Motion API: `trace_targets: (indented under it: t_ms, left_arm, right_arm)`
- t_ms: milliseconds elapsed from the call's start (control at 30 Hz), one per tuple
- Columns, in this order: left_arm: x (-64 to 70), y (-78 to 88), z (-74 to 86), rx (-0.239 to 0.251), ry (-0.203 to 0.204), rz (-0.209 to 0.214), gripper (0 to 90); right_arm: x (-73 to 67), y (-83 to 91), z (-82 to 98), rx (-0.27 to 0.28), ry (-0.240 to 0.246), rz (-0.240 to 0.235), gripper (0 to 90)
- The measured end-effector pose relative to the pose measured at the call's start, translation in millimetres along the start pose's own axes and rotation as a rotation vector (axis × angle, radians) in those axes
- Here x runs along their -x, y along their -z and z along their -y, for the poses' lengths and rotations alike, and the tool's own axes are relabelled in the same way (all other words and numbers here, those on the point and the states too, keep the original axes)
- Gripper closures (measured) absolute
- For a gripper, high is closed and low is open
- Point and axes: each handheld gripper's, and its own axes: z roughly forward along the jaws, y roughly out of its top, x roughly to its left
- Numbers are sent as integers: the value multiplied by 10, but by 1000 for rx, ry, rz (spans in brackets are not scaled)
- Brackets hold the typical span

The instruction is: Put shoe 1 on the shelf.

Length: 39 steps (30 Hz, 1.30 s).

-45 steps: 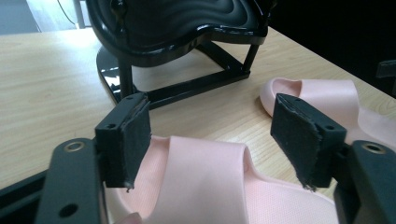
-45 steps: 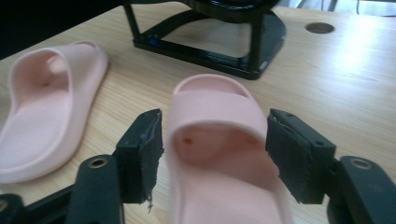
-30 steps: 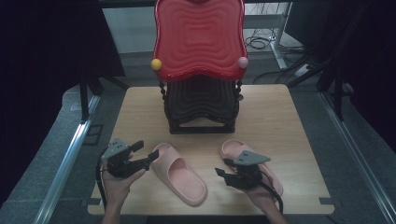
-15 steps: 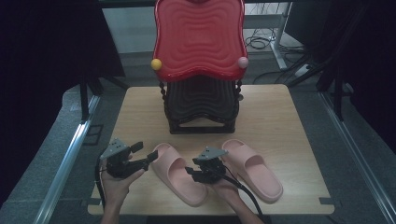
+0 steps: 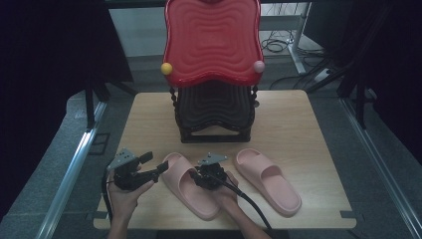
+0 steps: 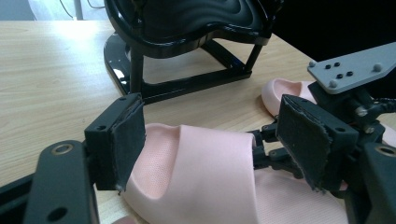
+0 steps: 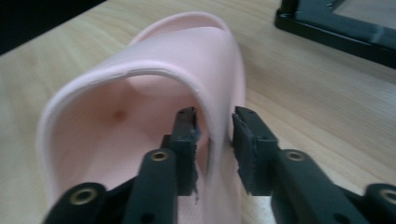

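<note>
Right gripper view: left slipper [image 7: 154,84] strap wall stands between my right gripper's [image 7: 215,140] jaws, which have just been closing; narrow gap, pads not yet pressing. High view: that slipper [image 5: 188,184] lies near table's [image 5: 298,119] front edge, 6 o'clock from black-red stand [image 5: 214,89]. My left gripper [image 5: 149,172] at slipper's 9 o'clock, jaws wide, toe between them untouched. Second slipper [image 5: 268,179] at 3 o'clock, apart. Bare tabletop along right edge.
</note>
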Motion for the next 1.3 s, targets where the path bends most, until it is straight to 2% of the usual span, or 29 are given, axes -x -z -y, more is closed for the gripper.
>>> trace_targets:
  t_ms: [33, 200, 467, 767, 1100, 1300]
  left_arm:
    - [-1, 0, 1, -1, 2, -1, 240]
    - [-7, 3, 4, 0, 3, -2, 241]
    - [-39, 33, 9, 8, 13, -14, 243]
    - [-46, 26, 26, 7, 21, -14, 243]
    - [-49, -23, 67, -9, 29, -10, 243]
    - [-31, -33, 74, -14, 26, -8, 243]
  right_arm:
    - [-7, -11, 2, 4, 1, 21, 752]
    - [-11, -3, -2, 6, 2, 56, 811]
    - [-12, 109, 19, 28, 12, 66, 829]
    - [43, 394, 29, 96, -7, 56, 831]
    - [85, 758, 35, 175, 2, 91, 831]
    - [157, 977, 43, 236, -19, 113, 831]
